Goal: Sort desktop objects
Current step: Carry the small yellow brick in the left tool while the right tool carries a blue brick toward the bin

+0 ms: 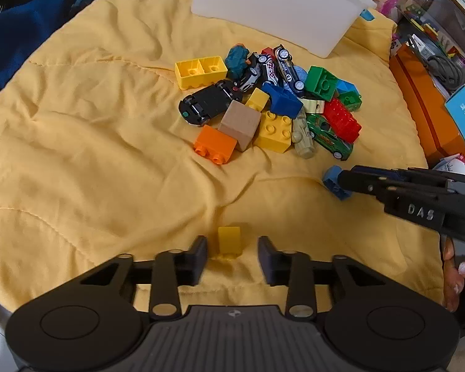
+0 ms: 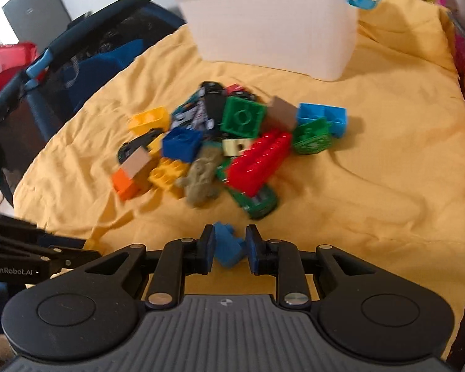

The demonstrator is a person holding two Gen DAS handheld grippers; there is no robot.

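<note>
A small yellow brick [image 1: 229,239] stands on the yellow cloth [image 1: 93,155] between the fingers of my left gripper [image 1: 232,248], which is open with a gap on each side of the brick. My right gripper [image 2: 229,231] is shut on a small blue brick [image 2: 229,249] just above the cloth; the left wrist view shows that blue brick [image 1: 333,183] at the tip of the right gripper [image 1: 344,181]. Beyond both grippers lies a pile of bricks and toy cars [image 1: 272,105], also seen from the right wrist [image 2: 220,142]. A white plastic bin [image 1: 279,9] stands behind the pile.
The cloth ends at the right by an orange box [image 1: 424,105] and clear cases of clutter [image 1: 434,15]. A dark blue mesh frame [image 2: 62,71] borders the left. A hand with painted nails [image 1: 458,272] holds the right gripper. The bin [image 2: 272,31] has a blue clip.
</note>
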